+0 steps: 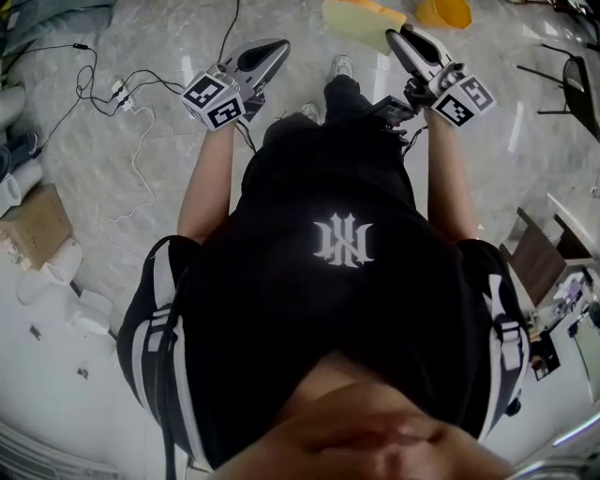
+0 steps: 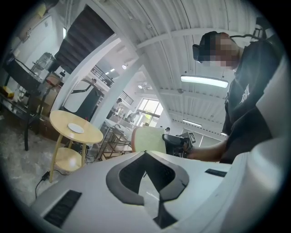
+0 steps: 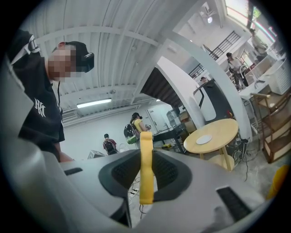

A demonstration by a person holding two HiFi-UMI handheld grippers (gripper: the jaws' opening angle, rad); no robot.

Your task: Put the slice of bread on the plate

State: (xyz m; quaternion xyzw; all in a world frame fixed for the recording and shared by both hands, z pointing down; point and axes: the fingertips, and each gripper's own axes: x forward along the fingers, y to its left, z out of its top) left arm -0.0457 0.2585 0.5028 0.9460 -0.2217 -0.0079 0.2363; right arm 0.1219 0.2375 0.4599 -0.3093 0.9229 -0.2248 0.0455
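Observation:
The slice of bread (image 1: 361, 17), a pale yellow slab, is clamped edge-on in my right gripper (image 1: 394, 36), which is shut on it. In the right gripper view the bread (image 3: 146, 168) stands upright between the dark pads (image 3: 125, 173). Off to the right, a white plate (image 3: 203, 139) rests on a round wooden table (image 3: 223, 132). From the left gripper view the plate (image 2: 76, 128) and table (image 2: 91, 134) are at the left, and the held bread (image 2: 148, 139) is straight ahead. My left gripper (image 1: 279, 45) is shut and holds nothing, its tips meeting (image 2: 145, 154).
Cables and a power strip (image 1: 122, 94) trail over the marble floor at the left, by a cardboard box (image 1: 37, 223). A black chair (image 1: 572, 75) stands at the right. Wooden shelving (image 3: 273, 123) stands right of the table. People (image 3: 109, 144) stand far off.

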